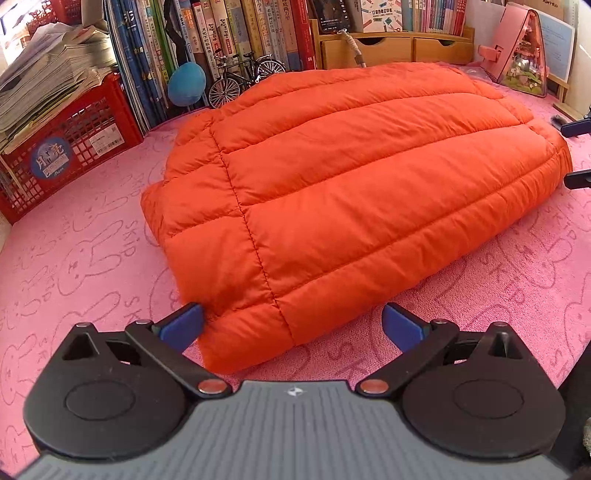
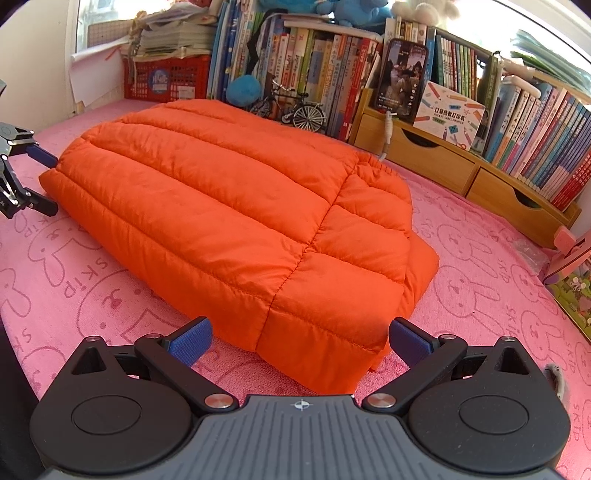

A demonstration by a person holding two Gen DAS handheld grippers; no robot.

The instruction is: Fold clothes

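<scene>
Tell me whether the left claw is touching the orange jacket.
Touching: in the left wrist view, the left claw's left finger presses against the orange jacket's near corner.

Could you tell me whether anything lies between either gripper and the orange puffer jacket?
Nothing visible does. The left gripper and right gripper are both open, each straddling a near corner of the orange puffer jacket on the pink mat.

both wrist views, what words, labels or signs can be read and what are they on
"SKIP": printed again and again beside rabbit outlines on the pink mat.
"Moon": on the round blue sticker on the red crate.
White box: Chinese title and small English line, too blurred to read.
White crate label: too small.
Book spines: Chinese titles, too small.
Phone screen: unreadable.
</scene>
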